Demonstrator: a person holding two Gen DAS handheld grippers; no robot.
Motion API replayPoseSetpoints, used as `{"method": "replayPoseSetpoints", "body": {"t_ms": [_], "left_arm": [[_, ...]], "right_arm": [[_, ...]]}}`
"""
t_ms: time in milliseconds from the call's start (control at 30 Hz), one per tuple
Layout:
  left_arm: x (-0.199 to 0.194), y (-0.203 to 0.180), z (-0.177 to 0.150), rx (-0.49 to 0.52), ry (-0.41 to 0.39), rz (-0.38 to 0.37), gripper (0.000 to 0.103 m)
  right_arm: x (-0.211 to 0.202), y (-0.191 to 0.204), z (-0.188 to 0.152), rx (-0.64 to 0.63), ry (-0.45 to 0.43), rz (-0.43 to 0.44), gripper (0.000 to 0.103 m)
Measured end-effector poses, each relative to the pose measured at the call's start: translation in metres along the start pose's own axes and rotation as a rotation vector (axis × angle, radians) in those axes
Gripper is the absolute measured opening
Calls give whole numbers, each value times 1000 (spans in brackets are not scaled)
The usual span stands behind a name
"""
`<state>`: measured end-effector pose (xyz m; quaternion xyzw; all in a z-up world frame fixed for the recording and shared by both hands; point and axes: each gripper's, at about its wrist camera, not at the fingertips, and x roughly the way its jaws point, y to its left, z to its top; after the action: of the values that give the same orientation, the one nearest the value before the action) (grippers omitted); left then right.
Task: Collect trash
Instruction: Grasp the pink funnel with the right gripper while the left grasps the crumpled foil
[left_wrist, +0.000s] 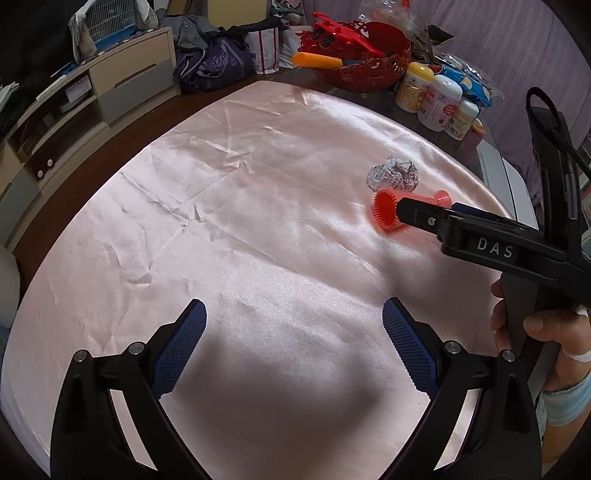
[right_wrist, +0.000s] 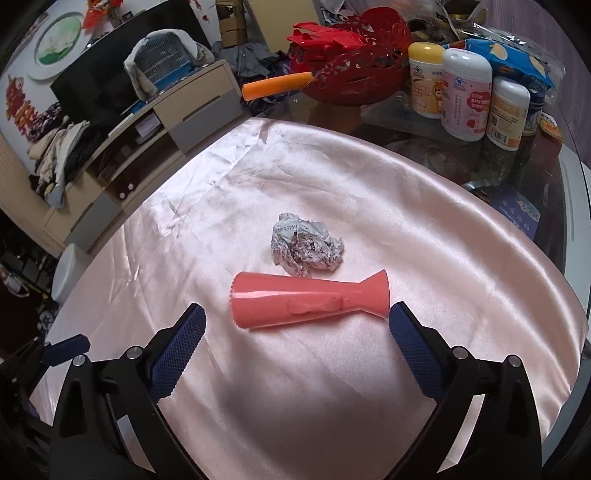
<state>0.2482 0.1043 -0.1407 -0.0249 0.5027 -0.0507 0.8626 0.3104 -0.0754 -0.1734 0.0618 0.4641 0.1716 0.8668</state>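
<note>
Right tool (right_wrist: 297, 328) released, jaws wide, empty, poised over coral-pink flared plastic tube (right_wrist: 310, 302) lying on pink satin-covered counter (right_wrist: 443, 258). Crumpled silver printed foil wrapper (right_wrist: 306, 247) just beyond: light, crushable, likely slippery; pinch across bulk. Left tool (left_wrist: 293, 325) likewise released, empty.

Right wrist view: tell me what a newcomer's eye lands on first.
The coral plastic cone lies on its side on the pink satin cloth, just ahead of the open right gripper. Just beyond it sits a crumpled printed paper ball. At the table's far edge, a red openwork basket stands beside white-lidded jars.
</note>
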Motion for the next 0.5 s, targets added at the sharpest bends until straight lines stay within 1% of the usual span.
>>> {"method": "replayPoseSetpoints", "body": {"t_ms": [133, 200, 300, 333, 367, 500], "left_arm": [[6, 1, 4, 1, -2, -11, 91], [8, 0, 5, 6, -5, -18, 91], [12, -1, 6, 9, -4, -22, 91], [14, -1, 7, 7, -3, -23, 91], [15, -1, 8, 4, -3, -26, 91], [24, -9, 12, 13, -6, -51, 91]], "right_arm": [[15, 0, 2, -4, 14, -65, 99], [21, 0, 1, 1, 25, -79, 100], [24, 5, 0, -49, 14, -117, 99], [23, 4, 0, -58, 12, -121, 96], [21, 1, 0, -60, 7, -122, 91], [6, -17, 0, -62, 3, -116, 91]]}}
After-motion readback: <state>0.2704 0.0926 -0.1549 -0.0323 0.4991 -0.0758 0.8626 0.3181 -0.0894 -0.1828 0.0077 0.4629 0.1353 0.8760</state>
